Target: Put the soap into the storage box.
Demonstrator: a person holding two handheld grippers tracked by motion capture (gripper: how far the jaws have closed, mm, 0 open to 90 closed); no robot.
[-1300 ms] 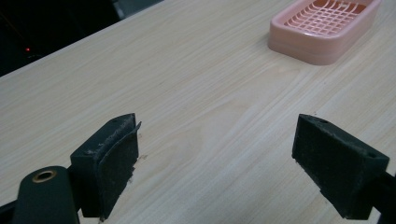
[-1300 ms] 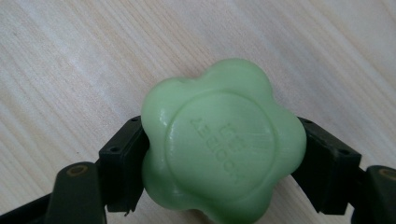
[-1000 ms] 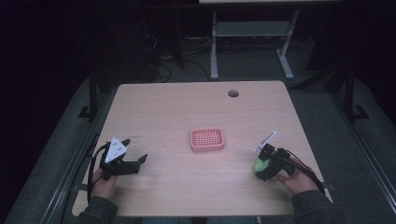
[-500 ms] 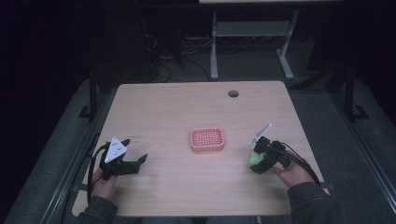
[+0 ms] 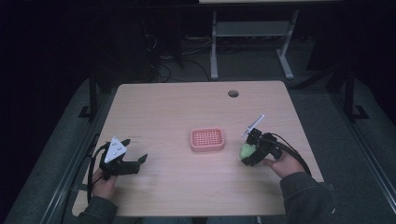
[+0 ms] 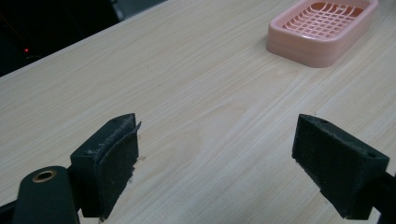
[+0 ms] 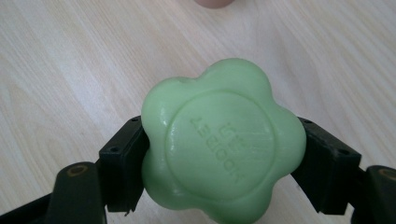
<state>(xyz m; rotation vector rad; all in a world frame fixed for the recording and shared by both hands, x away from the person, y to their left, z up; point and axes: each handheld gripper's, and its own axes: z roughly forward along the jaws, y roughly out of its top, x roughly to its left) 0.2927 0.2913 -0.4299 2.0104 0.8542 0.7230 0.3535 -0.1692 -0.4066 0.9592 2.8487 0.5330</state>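
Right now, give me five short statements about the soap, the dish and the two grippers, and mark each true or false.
1. The right gripper is shut on the green soap. True.
2. The soap lies in the pink dish. False: the dish has no soap in it; the soap is in the gripper, to the dish's right.
3. The left gripper is open. True.
4. The left gripper touches the dish. False: bare table lies between them.
5. The soap is flower-shaped. True.

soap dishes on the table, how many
1. The pink soap dish sits near the middle of the table, left of the green soap clamped in the right gripper.
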